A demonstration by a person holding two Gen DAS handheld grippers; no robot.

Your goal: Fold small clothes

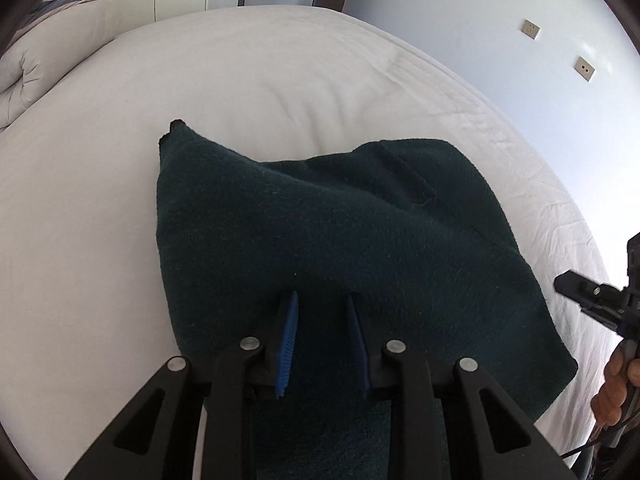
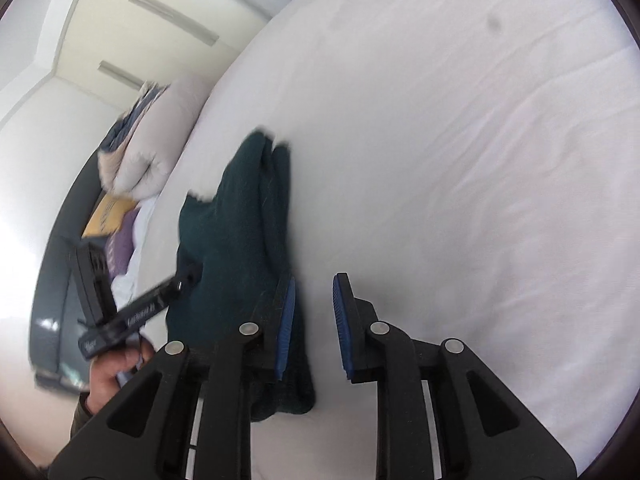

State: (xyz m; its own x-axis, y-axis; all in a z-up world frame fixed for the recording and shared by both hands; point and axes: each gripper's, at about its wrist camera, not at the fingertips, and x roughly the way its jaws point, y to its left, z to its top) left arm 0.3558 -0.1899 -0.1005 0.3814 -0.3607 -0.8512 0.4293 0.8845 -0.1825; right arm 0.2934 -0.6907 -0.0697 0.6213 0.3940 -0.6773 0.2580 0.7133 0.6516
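**White-sheeted bed (image 1: 280, 80), dark green cloth (image 1: 340, 232) mid-fold**

Lying bunched near the bed's near edge. Left gripper (image 1: 322, 300) part-closed over the cloth, grip uncertain; right gripper (image 2: 314, 280) narrowly parted, empty, beside the cloth's edge. Next, judged: seize an edge, carry it across.

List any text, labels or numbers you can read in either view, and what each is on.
White lettering along the side of the left gripper: blurred, unreadable.
Dark print on the yellow item beside the bed: too blurred to read.
Pale letters on the purple item below it: too blurred to read.
Left wrist view: no text visible.
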